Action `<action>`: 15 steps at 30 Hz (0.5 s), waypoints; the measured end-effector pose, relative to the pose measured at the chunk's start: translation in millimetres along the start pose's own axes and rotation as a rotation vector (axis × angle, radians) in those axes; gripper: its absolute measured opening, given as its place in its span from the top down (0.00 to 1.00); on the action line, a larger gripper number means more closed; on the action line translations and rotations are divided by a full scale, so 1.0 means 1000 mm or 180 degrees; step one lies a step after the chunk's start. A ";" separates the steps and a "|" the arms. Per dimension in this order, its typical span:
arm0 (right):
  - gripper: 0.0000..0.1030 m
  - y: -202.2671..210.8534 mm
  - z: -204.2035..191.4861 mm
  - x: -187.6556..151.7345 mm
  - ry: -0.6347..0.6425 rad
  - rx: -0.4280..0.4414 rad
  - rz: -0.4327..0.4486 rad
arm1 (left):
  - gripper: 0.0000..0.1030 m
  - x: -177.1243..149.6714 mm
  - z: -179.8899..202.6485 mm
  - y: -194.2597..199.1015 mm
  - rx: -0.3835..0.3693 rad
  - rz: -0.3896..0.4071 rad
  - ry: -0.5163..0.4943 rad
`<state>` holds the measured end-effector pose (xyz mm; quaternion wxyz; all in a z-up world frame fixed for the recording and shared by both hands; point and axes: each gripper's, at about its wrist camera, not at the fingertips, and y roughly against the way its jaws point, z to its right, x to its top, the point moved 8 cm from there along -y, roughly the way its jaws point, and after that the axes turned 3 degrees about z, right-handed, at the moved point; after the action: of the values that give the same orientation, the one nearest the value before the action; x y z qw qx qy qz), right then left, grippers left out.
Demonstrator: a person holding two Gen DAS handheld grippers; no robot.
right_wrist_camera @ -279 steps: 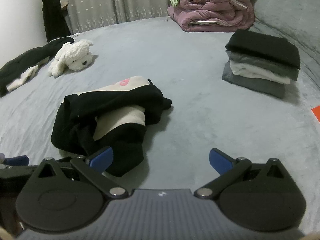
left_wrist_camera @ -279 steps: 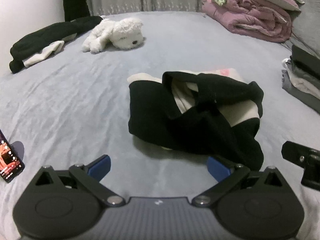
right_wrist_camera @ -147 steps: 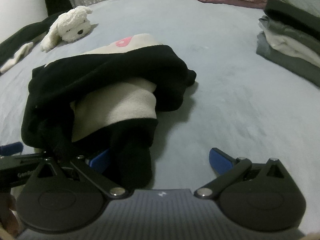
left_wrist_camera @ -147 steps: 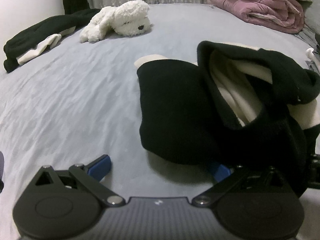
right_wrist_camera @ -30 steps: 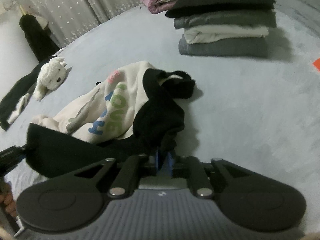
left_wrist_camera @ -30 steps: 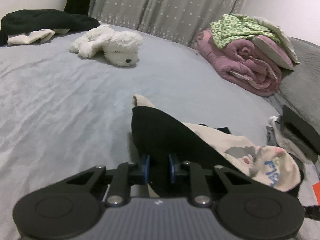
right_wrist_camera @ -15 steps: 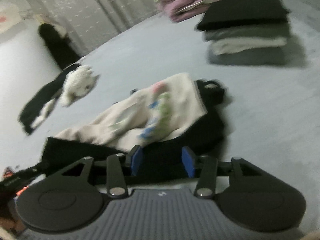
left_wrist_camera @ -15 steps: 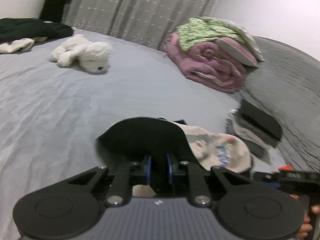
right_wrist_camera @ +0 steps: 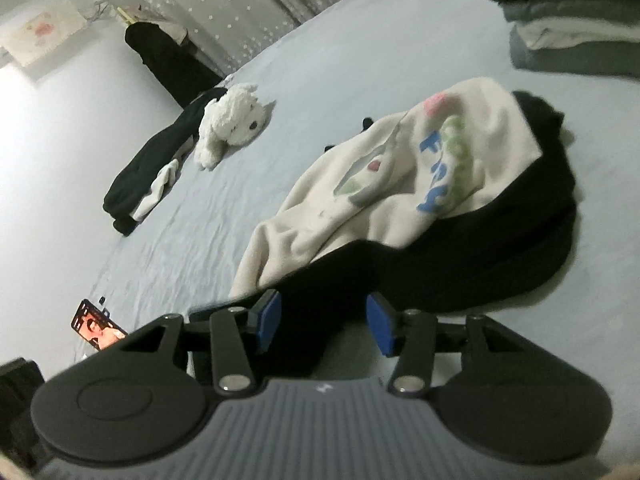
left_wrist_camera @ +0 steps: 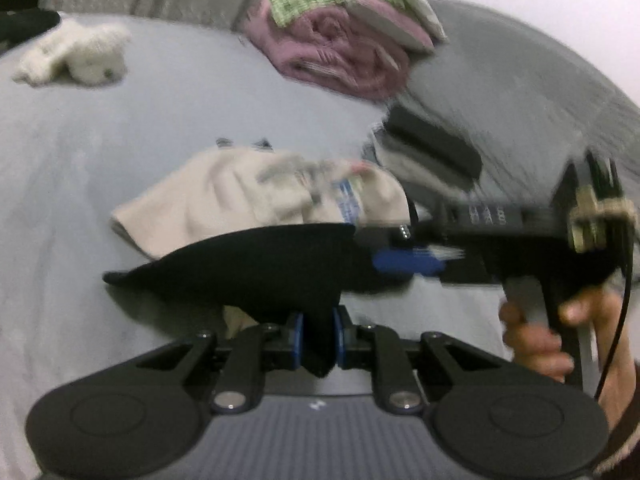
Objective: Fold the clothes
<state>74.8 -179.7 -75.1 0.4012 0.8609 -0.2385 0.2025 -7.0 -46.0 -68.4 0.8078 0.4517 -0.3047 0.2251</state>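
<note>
l gripper (left_wrist_camera: 318, 340) clamps sweatshirt (left_wrist_camera: 256, 268); r gripper (right_wrist_camera: 323, 322) apart.

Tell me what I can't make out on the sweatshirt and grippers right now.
- Left wrist view: motion blur smears the sweatshirt print and the right gripper.
- Right wrist view: black fabric lies between the right gripper's parted fingers; contact unclear.
- Folded stack: cut off by the edge.
</note>
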 end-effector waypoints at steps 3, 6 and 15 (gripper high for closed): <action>0.49 -0.007 -0.003 -0.003 -0.0047 0.0020 -0.0077 | 0.85 -0.017 0.006 -0.009 -0.0098 -0.0215 -0.0034; 0.49 -0.016 -0.004 -0.008 -0.0088 -0.0001 -0.0170 | 0.86 -0.025 0.006 -0.011 -0.0164 -0.0348 -0.0074; 0.49 -0.032 0.002 -0.018 -0.0148 -0.0171 -0.0301 | 0.60 -0.028 0.000 0.001 -0.0286 -0.0476 -0.0181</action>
<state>78.7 -158.6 -104.5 0.4276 0.8646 -0.2122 0.1567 -27.5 -48.4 -86.9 0.8328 0.4426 -0.3027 0.1372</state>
